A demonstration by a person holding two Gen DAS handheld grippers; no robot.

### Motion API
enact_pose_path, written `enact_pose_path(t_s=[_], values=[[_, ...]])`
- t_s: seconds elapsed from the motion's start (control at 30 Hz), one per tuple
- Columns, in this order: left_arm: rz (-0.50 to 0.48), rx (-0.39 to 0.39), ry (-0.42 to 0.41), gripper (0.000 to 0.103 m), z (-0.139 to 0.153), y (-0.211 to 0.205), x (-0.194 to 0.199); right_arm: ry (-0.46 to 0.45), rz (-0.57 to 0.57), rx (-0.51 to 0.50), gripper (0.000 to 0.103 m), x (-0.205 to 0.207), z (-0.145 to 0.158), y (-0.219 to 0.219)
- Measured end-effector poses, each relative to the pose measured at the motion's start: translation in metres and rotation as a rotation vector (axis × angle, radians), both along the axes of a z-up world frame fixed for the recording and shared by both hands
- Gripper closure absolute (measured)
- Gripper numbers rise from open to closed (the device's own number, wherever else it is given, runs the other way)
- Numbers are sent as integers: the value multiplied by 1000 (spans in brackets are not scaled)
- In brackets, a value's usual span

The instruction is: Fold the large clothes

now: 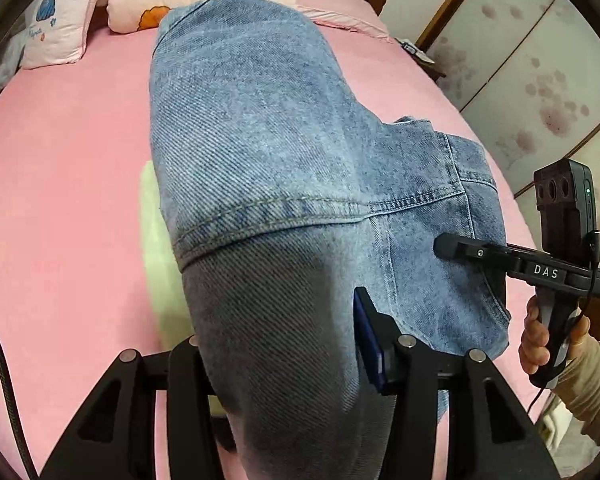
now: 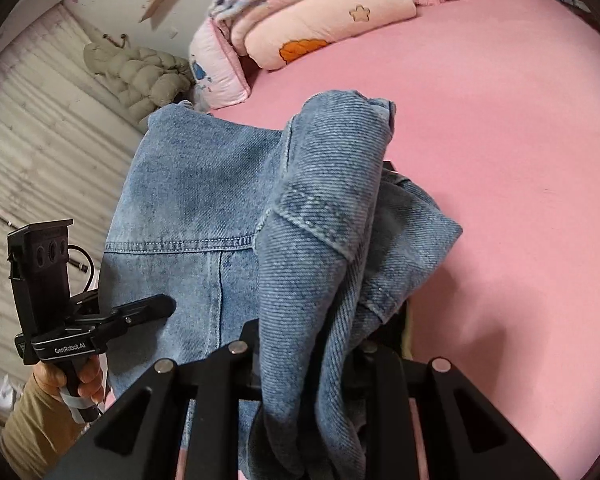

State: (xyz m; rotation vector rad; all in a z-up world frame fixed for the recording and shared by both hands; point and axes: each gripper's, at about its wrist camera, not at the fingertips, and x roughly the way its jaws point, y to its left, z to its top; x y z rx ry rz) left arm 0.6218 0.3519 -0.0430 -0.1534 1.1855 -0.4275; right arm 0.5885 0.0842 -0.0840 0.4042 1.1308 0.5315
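A large blue denim garment (image 1: pixel 260 128) lies across the pink bed (image 1: pixel 68 168). Its near part drapes over my left gripper (image 1: pixel 284 344), whose fingers close on the cloth; the left finger is hidden under denim. My right gripper shows at the right in the left wrist view (image 1: pixel 452 248), over the garment's right part. In the right wrist view, a bunched sleeve of the garment (image 2: pixel 324 240) hangs between the fingers of my right gripper (image 2: pixel 308 352), which is shut on it. The left gripper appears at the left (image 2: pixel 156 306) over the flat denim.
Folded pink quilts and pillows (image 2: pixel 308 12) sit at the head of the bed. A beige puffer jacket (image 2: pixel 140 76) hangs beside the bed. A panelled wardrobe (image 1: pixel 540 60) stands on the right. Bare pink sheet (image 2: pixel 520 160) spreads to the right.
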Motion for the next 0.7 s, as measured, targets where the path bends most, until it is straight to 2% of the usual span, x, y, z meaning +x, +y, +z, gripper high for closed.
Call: enact_pose_path(t_s=[0.17, 0.27, 0.3, 0.37, 0.43, 0.53, 0.6, 0.7], values=[[14, 30, 22, 51, -46, 17, 35, 27, -14, -13, 83, 31, -43, 27], [48, 44, 32, 40, -79, 24, 42, 68, -22, -46, 83, 37, -69, 33], [60, 53, 13, 33, -84, 26, 41, 70, -22, -54, 82, 39, -75, 33], [69, 67, -15, 27, -91, 27, 38, 65, -21, -77, 79, 41, -85, 35], [88, 122, -46, 15, -89, 24, 34, 56, -18, -108, 72, 42, -89, 36], [137, 211, -84, 2, -74, 7, 27, 26, -10, -166, 58, 34, -83, 36], [164, 255, -95, 1, -68, -3, 23, 7, -11, -203, 51, 27, -76, 32], [208, 338, -118, 1, -54, -22, 6, -5, -16, -218, 50, 15, -70, 17]])
